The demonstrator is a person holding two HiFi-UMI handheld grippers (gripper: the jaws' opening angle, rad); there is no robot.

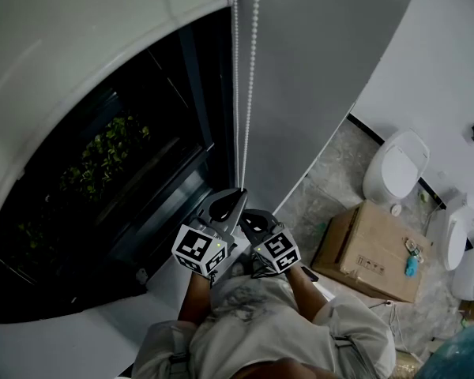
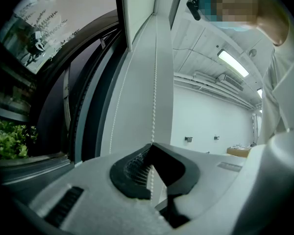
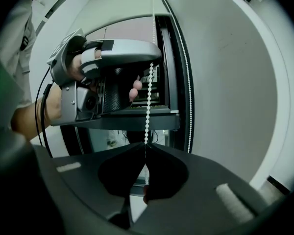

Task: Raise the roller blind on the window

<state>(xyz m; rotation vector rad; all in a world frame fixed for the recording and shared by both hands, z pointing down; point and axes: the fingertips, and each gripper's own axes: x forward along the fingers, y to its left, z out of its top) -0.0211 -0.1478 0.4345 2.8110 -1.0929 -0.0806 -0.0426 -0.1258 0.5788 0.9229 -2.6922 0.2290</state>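
Note:
A white bead chain (image 1: 237, 93) hangs in two strands in front of the dark window (image 1: 118, 172), beside a grey panel (image 1: 324, 61). My left gripper (image 1: 235, 196) is shut on one strand, and the bead chain (image 2: 154, 97) runs up from its closed jaw tips (image 2: 152, 146). Just below and to the right, my right gripper (image 1: 251, 218) is shut on the bead chain (image 3: 148, 106) too, with the beads entering its tips (image 3: 145, 151). In the right gripper view the left gripper (image 3: 149, 62) sits above on the same strand. The second strand (image 3: 188, 106) hangs free along the frame.
A white sill (image 1: 103, 322) runs below the window, with green plants (image 1: 103, 152) outside. On the tiled floor to the right stand a cardboard box (image 1: 367, 251) and white toilets (image 1: 395, 168). The person's torso fills the bottom of the head view.

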